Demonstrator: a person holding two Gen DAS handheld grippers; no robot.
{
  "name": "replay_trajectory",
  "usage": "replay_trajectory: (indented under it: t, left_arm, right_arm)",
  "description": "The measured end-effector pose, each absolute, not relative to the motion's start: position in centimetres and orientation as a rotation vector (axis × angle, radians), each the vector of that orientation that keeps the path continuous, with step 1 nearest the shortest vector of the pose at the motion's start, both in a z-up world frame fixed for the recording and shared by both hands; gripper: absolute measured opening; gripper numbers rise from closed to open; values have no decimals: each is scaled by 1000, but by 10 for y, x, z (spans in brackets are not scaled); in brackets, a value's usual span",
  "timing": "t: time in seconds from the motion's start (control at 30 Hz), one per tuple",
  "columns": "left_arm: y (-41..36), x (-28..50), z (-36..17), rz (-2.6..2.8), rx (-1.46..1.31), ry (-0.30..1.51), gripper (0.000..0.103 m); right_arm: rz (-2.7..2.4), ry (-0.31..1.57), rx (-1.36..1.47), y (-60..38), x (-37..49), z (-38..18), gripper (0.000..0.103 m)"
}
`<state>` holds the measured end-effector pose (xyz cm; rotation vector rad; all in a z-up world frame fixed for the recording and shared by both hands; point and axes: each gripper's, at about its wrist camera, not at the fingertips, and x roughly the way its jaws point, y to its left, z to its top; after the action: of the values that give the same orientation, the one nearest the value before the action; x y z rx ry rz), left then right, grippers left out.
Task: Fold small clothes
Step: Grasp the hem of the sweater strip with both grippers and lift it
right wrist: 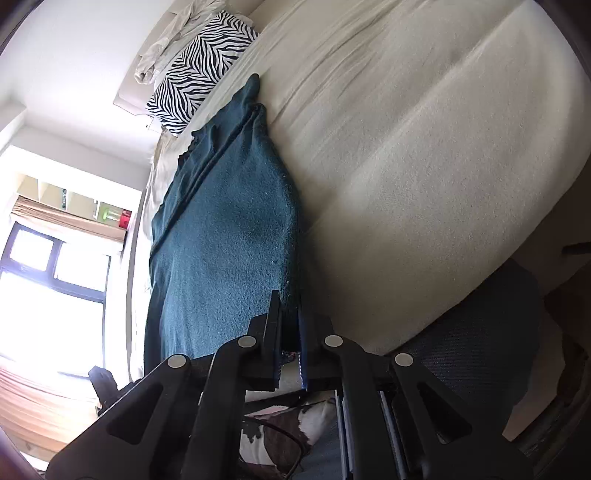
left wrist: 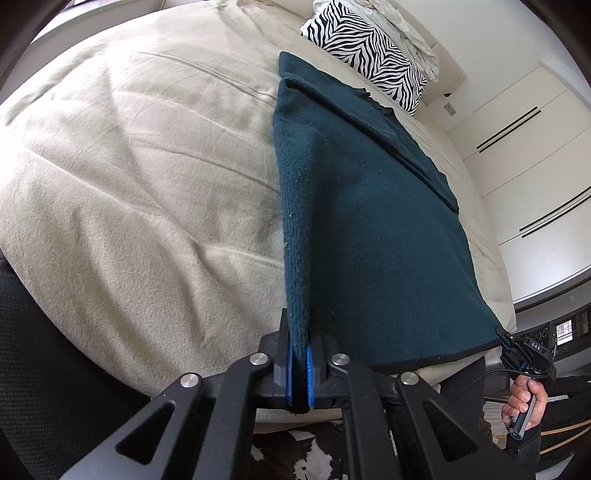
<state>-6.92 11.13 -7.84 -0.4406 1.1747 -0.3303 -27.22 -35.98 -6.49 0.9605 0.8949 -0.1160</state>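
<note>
A dark teal knit garment (left wrist: 369,221) lies lengthwise on a beige bed (left wrist: 129,166), its sides folded inward. My left gripper (left wrist: 299,354) is shut on the garment's near left hem corner and holds that edge raised off the bed. In the left wrist view my right gripper (left wrist: 506,341) shows at the near right hem corner, held by a hand (left wrist: 524,402). In the right wrist view the garment (right wrist: 221,240) runs away from my right gripper (right wrist: 290,332), which is shut on its near corner above the bed (right wrist: 424,166).
A zebra-print pillow (left wrist: 369,48) and crumpled white bedding (left wrist: 406,26) lie at the head of the bed. White wardrobe doors (left wrist: 524,166) stand to the right. A window (right wrist: 48,288) is on the other side. A cowhide rug (left wrist: 295,454) lies below the bed's near edge.
</note>
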Motion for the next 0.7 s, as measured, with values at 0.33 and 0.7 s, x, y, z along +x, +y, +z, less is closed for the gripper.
replay_trajectory:
  t: [0.33, 0.7]
  left_arm:
    - [109, -61, -67, -433, -587, 1146, 6]
    - [119, 9, -36, -492, -806, 1012, 6]
  right_arm:
    - [-12, 809, 1043, -358, -255, -48, 6]
    - [39, 673, 1057, -370, -175, -3, 6]
